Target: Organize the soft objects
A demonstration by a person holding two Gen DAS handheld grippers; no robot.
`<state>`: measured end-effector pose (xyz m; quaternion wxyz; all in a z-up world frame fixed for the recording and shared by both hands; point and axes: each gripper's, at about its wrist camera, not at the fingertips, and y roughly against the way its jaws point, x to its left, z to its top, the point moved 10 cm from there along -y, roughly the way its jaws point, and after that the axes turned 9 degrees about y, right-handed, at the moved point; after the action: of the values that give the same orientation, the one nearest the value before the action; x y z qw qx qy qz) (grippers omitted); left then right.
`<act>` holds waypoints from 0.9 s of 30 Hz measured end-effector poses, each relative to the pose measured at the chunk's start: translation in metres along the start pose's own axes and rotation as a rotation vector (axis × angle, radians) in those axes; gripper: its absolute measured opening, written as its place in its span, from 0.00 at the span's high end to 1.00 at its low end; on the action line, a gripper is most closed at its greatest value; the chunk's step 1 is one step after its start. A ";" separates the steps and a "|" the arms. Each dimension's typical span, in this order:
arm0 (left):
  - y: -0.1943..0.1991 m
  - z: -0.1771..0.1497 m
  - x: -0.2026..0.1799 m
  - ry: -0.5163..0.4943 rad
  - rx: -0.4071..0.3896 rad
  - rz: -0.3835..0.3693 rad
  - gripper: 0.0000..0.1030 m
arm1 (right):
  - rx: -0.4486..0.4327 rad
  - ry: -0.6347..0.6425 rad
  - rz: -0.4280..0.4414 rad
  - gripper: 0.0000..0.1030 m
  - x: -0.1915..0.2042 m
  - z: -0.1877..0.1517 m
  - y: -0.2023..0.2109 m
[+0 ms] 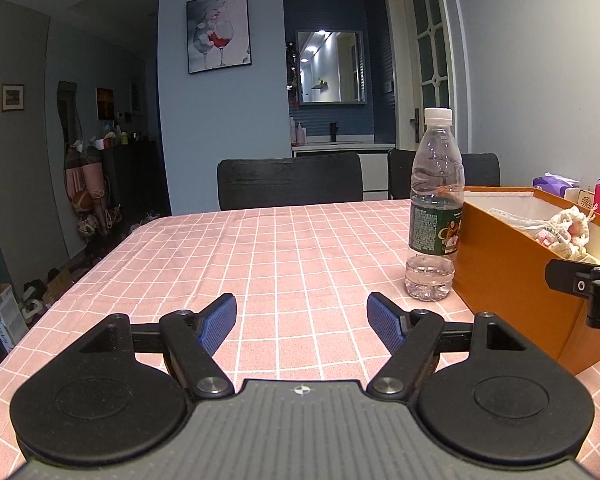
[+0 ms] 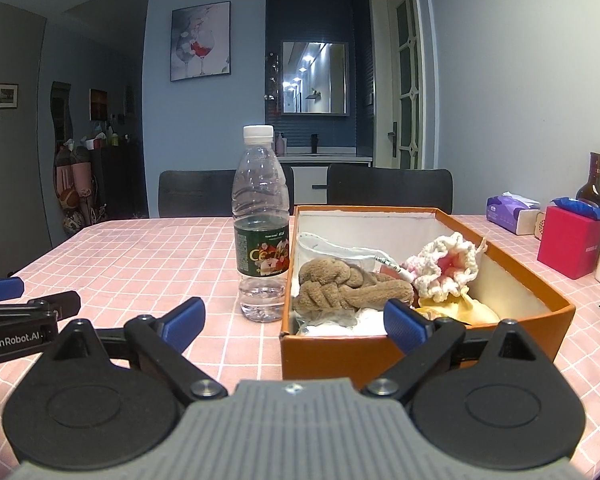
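Lying inside an orange box (image 2: pixel 420 356) on a pink checked tablecloth (image 2: pixel 140 256) are the soft objects: a brown knotted plush toy (image 2: pixel 340 286) at the box's near left, a cream and pink crocheted piece (image 2: pixel 446 266) to its right, and yellow fabric (image 2: pixel 460 308) beneath that. A capped water bottle (image 2: pixel 262 228) is standing upright just beside the box's left wall. The right gripper (image 2: pixel 294 322) is hovering before the box's near wall, fingers spread wide, gripping nothing. The left gripper (image 1: pixel 301 322) is hanging over bare cloth left of the bottle, likewise spread and empty. Two dark chairs (image 2: pixel 388 188) are sitting behind the table.
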<state>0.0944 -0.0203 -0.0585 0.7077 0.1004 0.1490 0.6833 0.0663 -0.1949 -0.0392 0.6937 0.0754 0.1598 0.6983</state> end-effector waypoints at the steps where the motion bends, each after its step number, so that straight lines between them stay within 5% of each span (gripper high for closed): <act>1: 0.000 0.000 0.000 -0.002 0.001 -0.001 0.15 | 0.000 0.002 -0.001 0.09 0.000 0.000 0.000; 27: 0.004 0.004 -0.007 0.005 0.003 -0.029 0.15 | -0.005 0.008 -0.006 0.08 0.000 0.001 0.000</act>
<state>0.0919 -0.0268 -0.0524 0.7171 0.0977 0.1533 0.6729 0.0663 -0.1948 -0.0379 0.6952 0.0703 0.1611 0.6970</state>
